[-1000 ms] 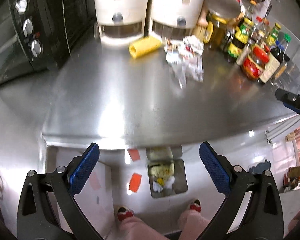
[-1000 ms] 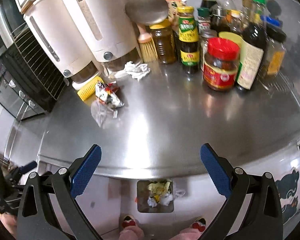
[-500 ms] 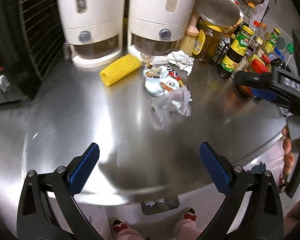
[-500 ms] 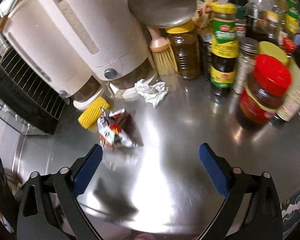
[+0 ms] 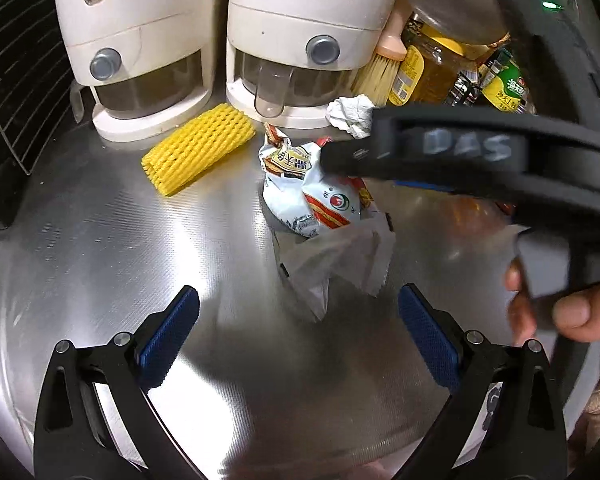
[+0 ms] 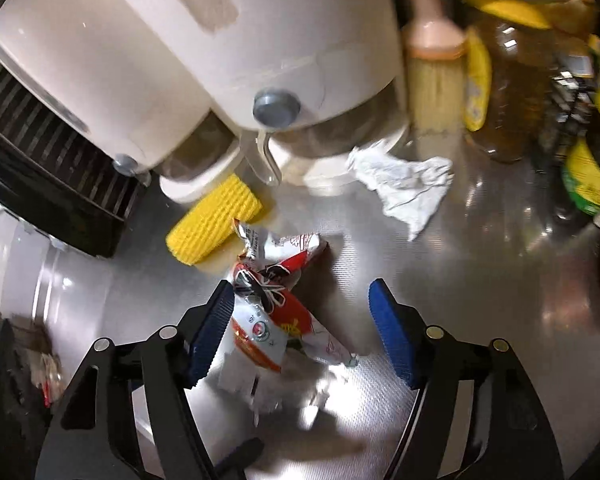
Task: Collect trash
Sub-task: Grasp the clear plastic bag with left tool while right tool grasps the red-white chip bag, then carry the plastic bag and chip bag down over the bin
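Note:
A crumpled red-and-white snack wrapper [image 5: 308,188] lies on the steel counter [image 5: 100,248], with a clear plastic wrapper [image 5: 340,260] against its near side. A yellow foam net [image 5: 198,148] lies to its left and a crumpled white tissue [image 5: 350,114] behind it. My left gripper [image 5: 298,338] is open and empty, just short of the clear wrapper. My right gripper [image 6: 302,330] is open, its jaws on either side of the snack wrapper [image 6: 268,312], the left pad touching it. The foam net [image 6: 216,220] and tissue [image 6: 404,184] lie beyond.
Two white dispensers [image 5: 300,36] stand at the back, with a black wire rack [image 5: 16,80] to the left. A brush [image 6: 434,64], an oil jar [image 6: 508,92] and several sauce bottles [image 5: 500,84] crowd the back right.
Both grippers have moved forward over the counter toward the trash. The right gripper has come down around the snack wrapper and its jaws have narrowed. The floor bin has left view.

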A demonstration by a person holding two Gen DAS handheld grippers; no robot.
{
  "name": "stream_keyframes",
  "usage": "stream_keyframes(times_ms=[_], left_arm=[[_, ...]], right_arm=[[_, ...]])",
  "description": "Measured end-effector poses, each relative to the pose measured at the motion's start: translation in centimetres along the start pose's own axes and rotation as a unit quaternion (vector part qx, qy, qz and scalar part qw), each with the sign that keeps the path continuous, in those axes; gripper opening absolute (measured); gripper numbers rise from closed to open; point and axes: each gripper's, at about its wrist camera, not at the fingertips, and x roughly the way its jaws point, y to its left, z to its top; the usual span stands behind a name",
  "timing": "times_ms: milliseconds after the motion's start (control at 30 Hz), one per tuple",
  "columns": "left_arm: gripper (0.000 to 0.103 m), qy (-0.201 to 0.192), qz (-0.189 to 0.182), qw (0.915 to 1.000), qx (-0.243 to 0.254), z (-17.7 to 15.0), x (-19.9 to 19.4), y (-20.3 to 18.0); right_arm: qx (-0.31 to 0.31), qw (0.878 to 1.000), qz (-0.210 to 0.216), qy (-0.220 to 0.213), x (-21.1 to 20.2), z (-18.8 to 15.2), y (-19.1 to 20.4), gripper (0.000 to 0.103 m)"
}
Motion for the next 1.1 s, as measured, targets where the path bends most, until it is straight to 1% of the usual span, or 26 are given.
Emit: stream_keyframes(times_ms=[33,67,133,233,267,300,333,400,433,500,533,567,600,633,667,800,900,1100], left_arm=[[0.093,0.002,0.000,1.0000,0.001,0.1,0.3,0.1],[0.093,0.004,-0.001,1.0000,0.002,0.1,0.6,0.1],[0.093,0.008,-0.003,1.0000,0.003,0.2,1.2,0.1],[0.092,0.009,-0.005,0.9999,0.002,0.6,2.0,0.0],[0.091,0.010,-0.005,0.9999,0.003,0.7,2.2,0.0],[0.088,0.010,-0.007,0.9999,0.003,0.9,2.4,-0.1],[0.085,0.010,-0.010,0.9999,0.003,1.0,2.6,-0.1],[0.074,0.013,-0.016,0.9998,0.005,1.3,3.1,-0.2],[0.070,0.015,-0.020,0.9997,0.005,1.4,3.4,-0.3],[0.055,0.023,-0.025,0.9994,0.004,1.4,3.9,-0.2],[0.055,0.020,-0.024,0.9995,0.007,1.3,3.9,-0.3],[0.045,0.021,-0.025,0.9994,0.010,1.3,3.9,-0.3],[0.039,0.024,-0.028,0.9993,0.010,1.2,3.9,-0.4],[0.037,0.024,-0.028,0.9993,0.010,1.1,3.7,-0.4],[0.034,0.023,-0.025,0.9993,0.012,0.9,3.5,-0.4],[0.028,0.019,-0.018,0.9994,0.022,0.1,2.5,-0.6],[0.026,0.017,-0.014,0.9995,0.023,-0.8,1.6,-0.5],[0.026,0.011,-0.009,0.9996,0.026,-2.7,-0.6,-0.5]], right_arm=[[-0.003,1.000,-0.005,0.007,0.5,0.1,0.0,0.056],[-0.004,1.000,-0.001,0.010,0.9,0.3,-0.1,0.054],[-0.003,1.000,0.004,0.009,1.0,0.7,-0.4,0.039],[-0.013,1.000,-0.003,0.002,0.7,1.1,-0.7,0.028],[-0.016,1.000,-0.008,0.000,0.6,1.2,-0.8,0.027],[-0.018,1.000,-0.012,-0.002,0.6,1.3,-0.9,0.025],[-0.021,1.000,-0.016,-0.004,0.5,1.5,-1.1,0.024],[-0.023,0.999,-0.023,-0.007,0.2,1.5,-1.6,0.023],[-0.021,1.000,-0.023,-0.008,0.1,1.5,-1.9,0.022],[-0.014,1.000,-0.024,-0.011,-0.1,1.4,-2.7,0.021],[-0.012,1.000,-0.025,-0.012,-0.3,1.3,-3.1,0.019],[-0.012,1.000,-0.026,-0.013,-0.6,1.1,-3.5,0.018],[-0.012,0.999,-0.028,-0.013,-0.8,0.9,-3.7,0.015],[-0.013,0.999,-0.030,-0.014,-1.0,0.7,-3.8,0.014],[-0.013,0.999,-0.033,-0.015,-1.2,0.4,-4.0,0.013],[-0.008,0.999,-0.034,-0.019,-2.2,-0.9,-4.7,0.012],[-0.003,0.999,-0.032,-0.019,-2.8,-1.9,-5.2,0.011],[-0.003,0.999,-0.032,-0.019,-4.5,-5.3,-5.0,0.011]])
